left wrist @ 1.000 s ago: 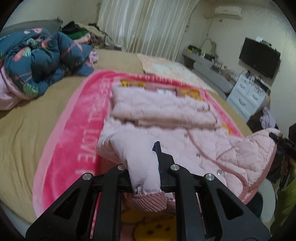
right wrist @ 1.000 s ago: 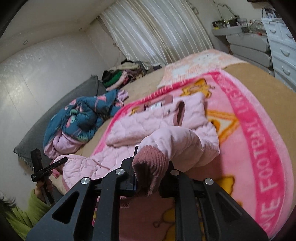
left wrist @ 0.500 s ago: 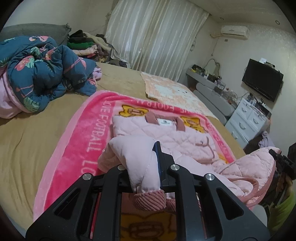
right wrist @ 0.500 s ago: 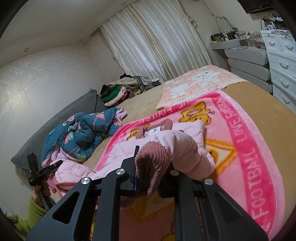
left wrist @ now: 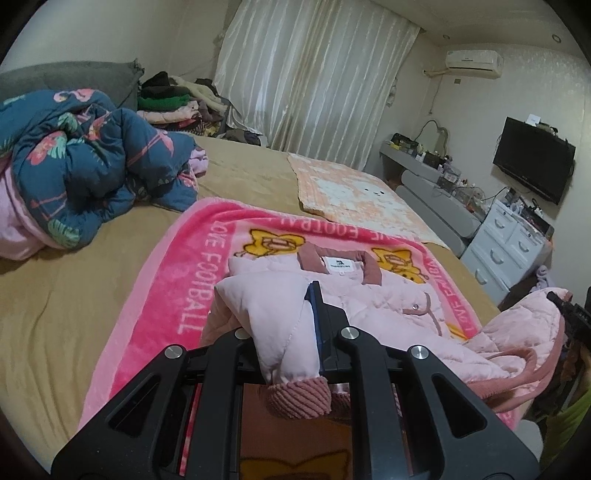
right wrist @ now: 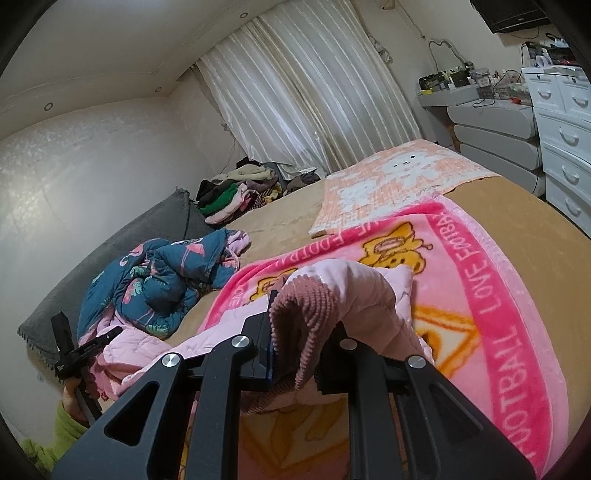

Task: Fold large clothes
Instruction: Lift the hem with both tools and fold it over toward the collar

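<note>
The left gripper (left wrist: 286,343) has its left finger hidden behind the sleeve (left wrist: 280,332) of the pink jacket (left wrist: 388,306), so only 1 finger (left wrist: 325,332) shows. The right gripper (right wrist: 301,354) has its fingertips covered by the ribbed cuff (right wrist: 306,325). The jacket's label (left wrist: 340,264) carries print too small to read. The blanket (right wrist: 498,325) has lettering cut off at the right and bottom edges. The items on the shelf (left wrist: 439,173) are too small to tell apart. The television (right wrist: 509,14) is cropped by the top edge.
</note>
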A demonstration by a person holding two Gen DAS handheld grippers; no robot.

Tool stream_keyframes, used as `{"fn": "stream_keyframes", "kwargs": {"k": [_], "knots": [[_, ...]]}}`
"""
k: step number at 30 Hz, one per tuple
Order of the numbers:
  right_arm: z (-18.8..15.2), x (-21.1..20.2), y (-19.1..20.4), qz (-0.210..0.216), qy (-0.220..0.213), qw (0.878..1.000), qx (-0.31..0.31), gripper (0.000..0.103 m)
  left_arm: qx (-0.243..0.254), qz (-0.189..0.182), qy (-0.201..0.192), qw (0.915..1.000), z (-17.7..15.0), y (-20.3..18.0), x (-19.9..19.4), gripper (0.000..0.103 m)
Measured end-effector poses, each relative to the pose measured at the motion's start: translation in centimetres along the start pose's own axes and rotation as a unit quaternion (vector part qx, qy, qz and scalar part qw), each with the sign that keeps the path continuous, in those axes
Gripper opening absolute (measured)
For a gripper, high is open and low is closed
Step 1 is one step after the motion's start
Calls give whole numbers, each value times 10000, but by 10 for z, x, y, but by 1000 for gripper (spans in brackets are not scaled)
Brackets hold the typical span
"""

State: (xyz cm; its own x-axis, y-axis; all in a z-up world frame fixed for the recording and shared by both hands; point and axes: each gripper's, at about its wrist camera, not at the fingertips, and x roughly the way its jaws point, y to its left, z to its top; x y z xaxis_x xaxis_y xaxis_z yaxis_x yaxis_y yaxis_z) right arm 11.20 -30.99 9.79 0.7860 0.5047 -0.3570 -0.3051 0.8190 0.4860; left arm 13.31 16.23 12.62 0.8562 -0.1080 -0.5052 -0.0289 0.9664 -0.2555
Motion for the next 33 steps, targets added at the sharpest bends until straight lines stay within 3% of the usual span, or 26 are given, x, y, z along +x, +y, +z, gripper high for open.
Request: {"fn": "stream_keyframes", "kwargs": {"k": [20,33], "knots": [[13,70,-44,-216,143,9984,508,14,168,502,177,9984,13,7,77,8],[18,123,-75,-375,496,9950,779,15,250,823,446,9953,12,19,133,9]]}}
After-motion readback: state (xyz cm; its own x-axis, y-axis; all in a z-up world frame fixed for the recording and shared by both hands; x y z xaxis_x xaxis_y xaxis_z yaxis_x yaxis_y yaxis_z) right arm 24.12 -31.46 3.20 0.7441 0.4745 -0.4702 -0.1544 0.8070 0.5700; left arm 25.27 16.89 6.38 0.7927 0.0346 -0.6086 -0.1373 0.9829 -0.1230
